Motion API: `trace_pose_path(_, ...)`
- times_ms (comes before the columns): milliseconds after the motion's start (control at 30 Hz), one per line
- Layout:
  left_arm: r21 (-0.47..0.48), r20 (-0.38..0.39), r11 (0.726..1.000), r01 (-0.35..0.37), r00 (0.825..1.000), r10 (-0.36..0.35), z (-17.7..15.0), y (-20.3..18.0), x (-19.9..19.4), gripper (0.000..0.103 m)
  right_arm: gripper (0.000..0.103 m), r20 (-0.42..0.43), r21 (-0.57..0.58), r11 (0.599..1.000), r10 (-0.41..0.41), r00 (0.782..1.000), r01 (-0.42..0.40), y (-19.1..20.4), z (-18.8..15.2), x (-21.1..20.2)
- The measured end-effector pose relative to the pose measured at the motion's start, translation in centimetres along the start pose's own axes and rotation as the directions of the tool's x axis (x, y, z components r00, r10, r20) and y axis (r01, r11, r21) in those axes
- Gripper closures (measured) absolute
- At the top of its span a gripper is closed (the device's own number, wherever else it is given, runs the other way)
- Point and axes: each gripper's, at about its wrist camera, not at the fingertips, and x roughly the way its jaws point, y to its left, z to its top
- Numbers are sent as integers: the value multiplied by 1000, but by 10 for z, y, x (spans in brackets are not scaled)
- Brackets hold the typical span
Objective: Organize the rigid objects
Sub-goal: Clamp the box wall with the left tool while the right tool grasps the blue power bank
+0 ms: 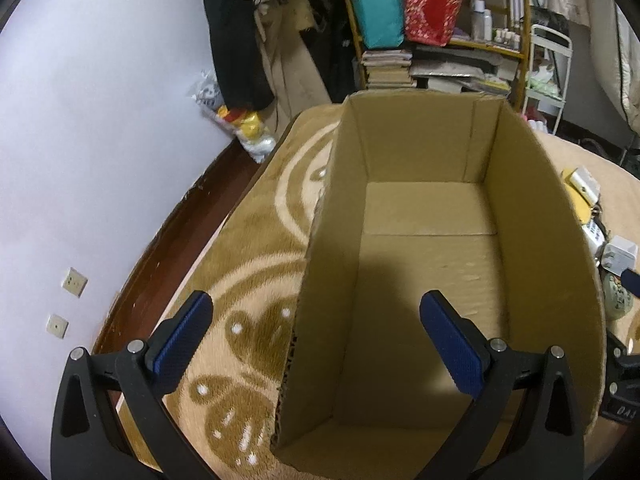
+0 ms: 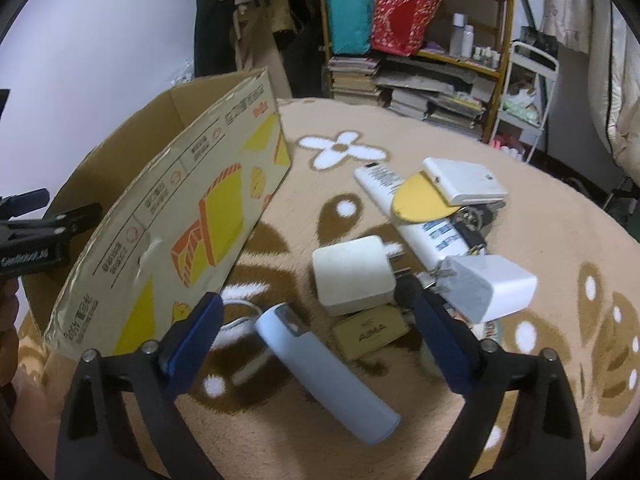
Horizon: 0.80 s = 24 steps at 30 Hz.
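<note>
Pale blue oblong plastic case [image 2: 326, 372] lying between the right gripper [image 2: 316, 316] prongs (spread apart), left gripper [image 1: 316, 316] likewise spread, straddling the brown cardboard box [image 1: 532, 208] near-left wall

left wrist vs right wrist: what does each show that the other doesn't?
Left wrist only: the bare inside floor of the open brown cardboard box, nothing in it, and two wall sockets.

Right wrist only: the box's printed yellow-and-orange outer side, the pale blue cylindrical case, the gold AIMA tag.

Both: the box, the beige patterned rug, the white square charger, the wooden shelf.
</note>
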Motion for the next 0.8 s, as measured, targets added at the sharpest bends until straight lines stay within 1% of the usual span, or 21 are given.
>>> trace_pose_path(33, -5, -5, 1000, -1, 1000, 1, 0, 0, 2, 1, 12, -8, -3, 1000, 0, 1000, 0, 1, -1, 2)
trace_pose_path(67, -11, -14, 1000, -3, 1000, 3, 0, 1, 4, 1, 17, -19, -7, 1000, 5, 1000, -5, 1, -2, 4)
trace_pose_path(133, -25, -27, 1000, -8, 1000, 7, 0, 2, 6, 2, 19, -41, -12, 1000, 18, 999, -18, 2, -4, 8)
trace_pose_path(200, -44, -48, 999, 1, 999, -3, 0, 6, 10, 13, 23, -57, -16, 1000, 25, 998, -25, 3, -6, 12)
trace_pose_path(233, -56, -72, 998, 7, 997, -11, 1, 7, 13, 14, 24, -65, -19, 999, 29, 997, -30, 4, -7, 14)
trace_pose_path(300, -72, -101, 997, 11, 995, -18, -2, 10, 18, 24, 27, -88, -26, 999, 32, 996, -34, 4, -10, 19)
trace_pose_path(333, -78, -112, 997, 12, 993, -21, -2, 11, 20, 26, 28, -99, -25, 999, 33, 995, -35, 4, -11, 22)
trace_pose_path(400, -88, -123, 996, 17, 992, -28, -5, 13, 22, 36, 36, -128, -8, 999, 37, 991, -39, 2, -12, 29)
trace_pose_path(433, -93, -130, 995, 21, 991, -33, -5, 13, 24, 38, 37, -139, 11, 999, 40, 989, -38, -1, -14, 32)
trace_pose_path(467, -94, -134, 995, 21, 990, -34, -6, 13, 24, 42, 38, -152, 26, 999, 44, 987, -41, -2, -15, 35)
trace_pose_path(533, -88, -143, 996, 15, 989, -28, -7, 13, 26, 49, 40, -155, 5, 999, 32, 987, -32, -1, -17, 36)
trace_pose_path(600, -79, -155, 997, 10, 988, -22, -9, 12, 28, 59, 41, -168, -7, 1000, 22, 986, -24, 2, -17, 36)
trace_pose_path(667, -75, -164, 997, 9, 986, -22, -10, 10, 30, 65, 41, -178, -14, 1000, 10, 984, -13, 4, -18, 37)
trace_pose_path(733, -79, -168, 997, 18, 985, -31, -10, 10, 32, 67, 41, -183, -24, 1000, 0, 983, -4, 6, -20, 38)
trace_pose_path(800, -89, -169, 996, 20, 985, -35, -10, 11, 32, 67, 41, -186, -14, 1000, 9, 982, -12, 6, -21, 37)
